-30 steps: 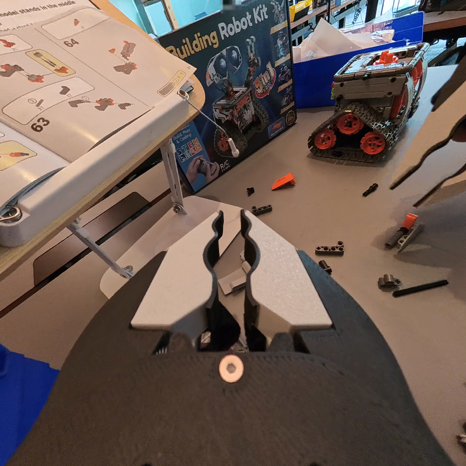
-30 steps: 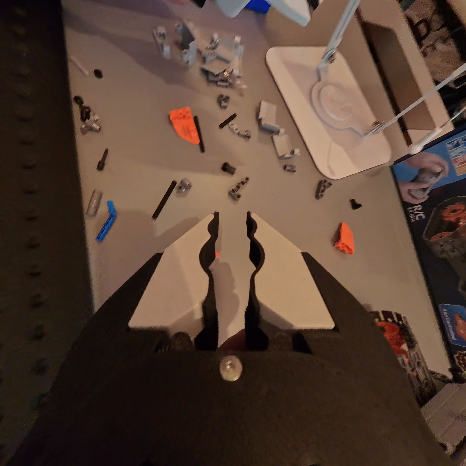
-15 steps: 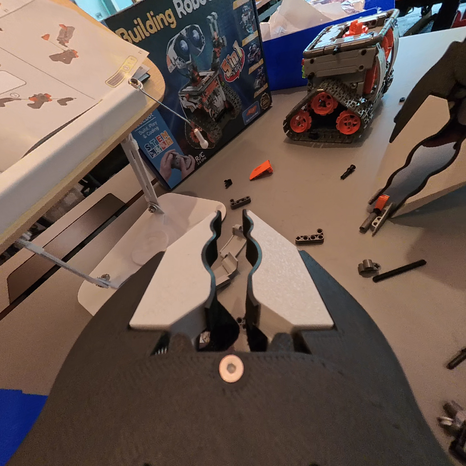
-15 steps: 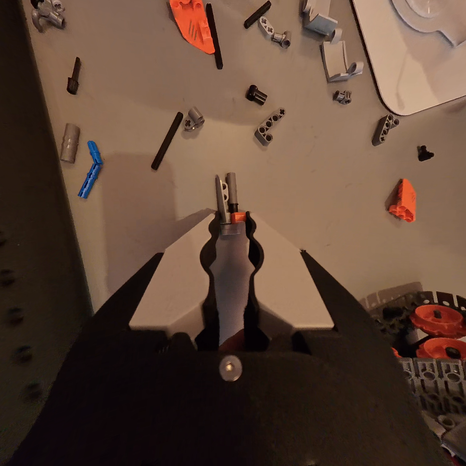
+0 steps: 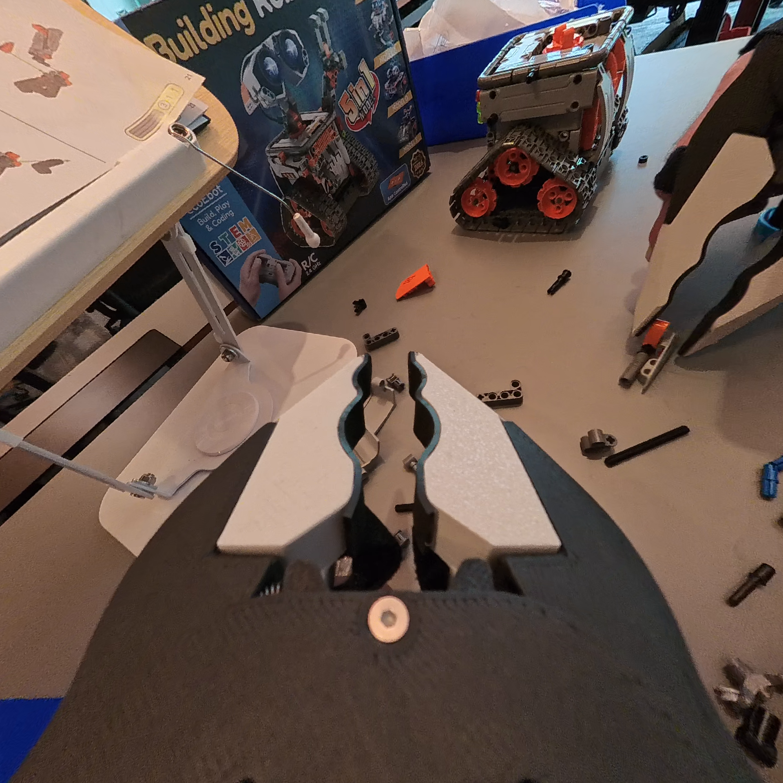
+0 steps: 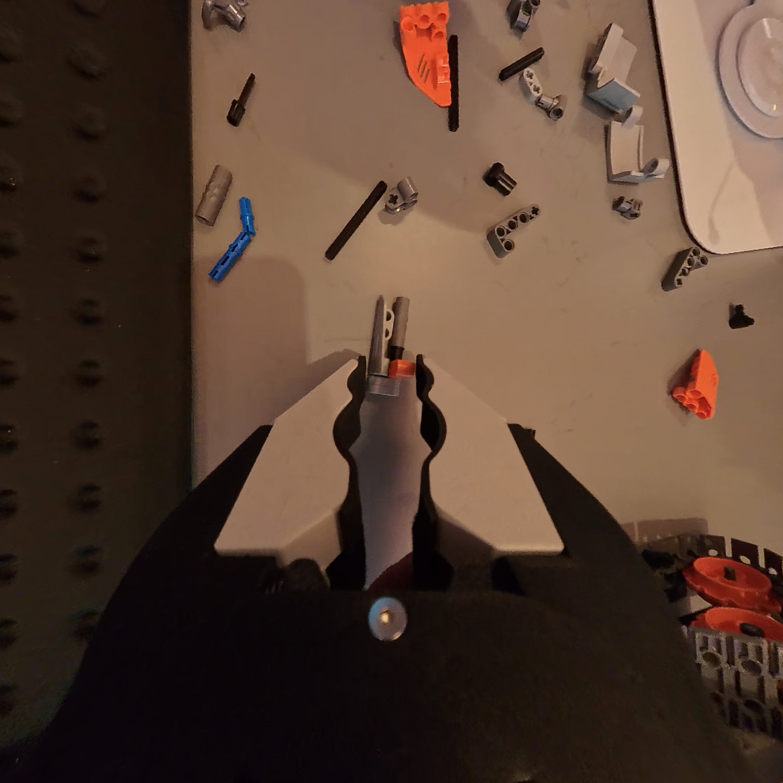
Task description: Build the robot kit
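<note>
In the right wrist view my right gripper [image 6: 387,360] is open and low over the grey table, its jaws either side of the base of a small grey and orange assembly [image 6: 390,334]. The left wrist view shows that gripper [image 5: 659,343] at the right, tips down at the assembly [image 5: 646,360]. My left gripper [image 5: 387,358] is open with a narrow gap and holds nothing. It hovers over a grey curved panel [image 5: 379,413] next to the white stand base [image 5: 237,406].
A tracked robot model [image 5: 546,140] and the kit box [image 5: 313,140] stand at the back. A booklet [image 5: 63,84] lies on the tilted stand. Loose parts lie scattered: an orange wedge [image 6: 697,385], an orange panel [image 6: 428,59], a black axle [image 6: 356,220], blue pins [image 6: 235,241]. A dark studded plate [image 6: 84,254] borders the left. The left gripper's tips are roughly 20 cm from the right gripper's. To the black axle [image 6: 356,220]: right tips about 7 cm, left tips about 15 cm. Look for it in the left wrist view [image 5: 645,445] too.
My right gripper has come down to the table and the small assembly now sits between its tips. My left gripper has moved forward over the grey panel. Neither gap has changed.
</note>
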